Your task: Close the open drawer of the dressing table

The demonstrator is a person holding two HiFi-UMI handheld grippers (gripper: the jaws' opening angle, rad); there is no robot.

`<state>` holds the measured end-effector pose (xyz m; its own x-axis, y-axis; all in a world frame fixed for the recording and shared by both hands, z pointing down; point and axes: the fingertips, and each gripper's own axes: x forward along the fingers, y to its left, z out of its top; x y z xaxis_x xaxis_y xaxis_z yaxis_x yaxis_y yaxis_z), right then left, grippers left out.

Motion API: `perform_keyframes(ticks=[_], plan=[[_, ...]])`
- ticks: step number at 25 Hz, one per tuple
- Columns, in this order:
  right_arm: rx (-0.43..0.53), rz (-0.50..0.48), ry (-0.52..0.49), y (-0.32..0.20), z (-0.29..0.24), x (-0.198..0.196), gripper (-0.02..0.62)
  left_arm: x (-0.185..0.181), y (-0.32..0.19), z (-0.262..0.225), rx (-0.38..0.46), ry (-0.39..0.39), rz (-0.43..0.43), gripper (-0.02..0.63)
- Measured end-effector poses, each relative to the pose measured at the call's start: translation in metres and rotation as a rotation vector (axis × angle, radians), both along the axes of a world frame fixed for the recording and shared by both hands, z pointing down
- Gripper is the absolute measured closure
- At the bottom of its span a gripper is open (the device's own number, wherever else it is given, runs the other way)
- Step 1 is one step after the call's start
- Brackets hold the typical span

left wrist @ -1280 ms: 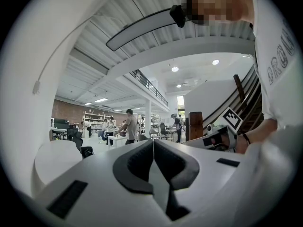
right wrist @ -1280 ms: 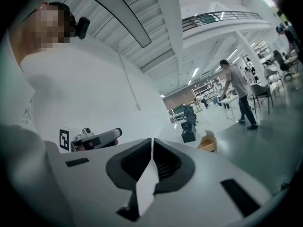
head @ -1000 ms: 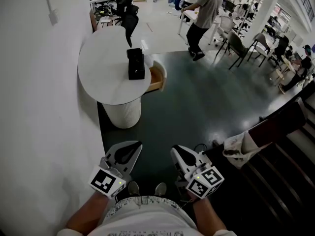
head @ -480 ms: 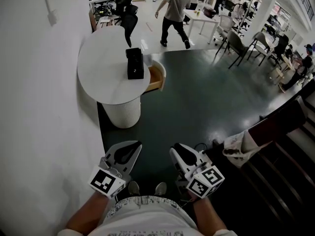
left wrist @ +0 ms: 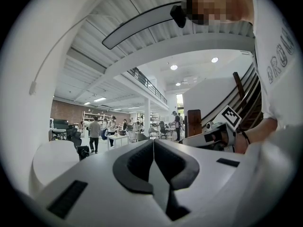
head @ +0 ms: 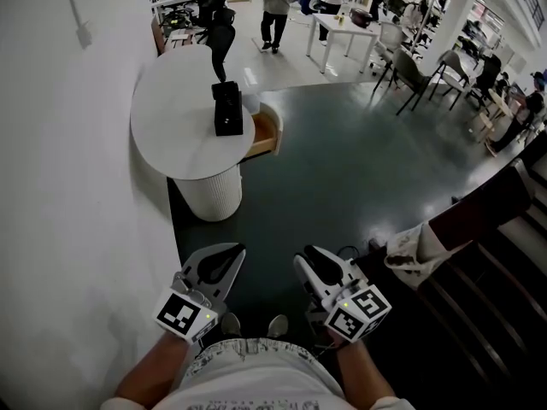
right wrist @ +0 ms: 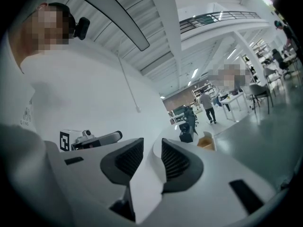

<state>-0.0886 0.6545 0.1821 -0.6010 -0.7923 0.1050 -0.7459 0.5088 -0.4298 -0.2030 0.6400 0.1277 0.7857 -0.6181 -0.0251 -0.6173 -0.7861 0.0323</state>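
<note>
Dark green floor (head: 342,169) beside white wall (head: 77,229), round dressing table (head: 175,118) well ahead.
Open drawer (head: 263,135) standing out from table's floor-facing side, wooden inside showing; black box (head: 227,108) on top just beside it. Left gripper (head: 226,253) pressed together, empty. Right gripper (head: 309,256) spread, jaws just been opening, nothing between. Both low, well apart from drawer.
</note>
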Motion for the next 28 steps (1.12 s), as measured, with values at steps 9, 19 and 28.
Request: perform_keyframes(ticks=[9,19,28], plan=[[0.014,-0.043,-0.011,0.01,0.003,0.044,0.46,0.043,0.015,0.007,0.007,-0.017,-0.038,0.583],[-0.001,-0.047,-0.031,0.009,0.015,0.086,0.456,0.064,0.008,0.013,0.004,-0.026,-0.086,0.583],[-0.027,-0.041,-0.022,-0.019,0.025,0.102,0.456,0.081,-0.027,0.021,-0.013,-0.015,-0.077,0.583]])
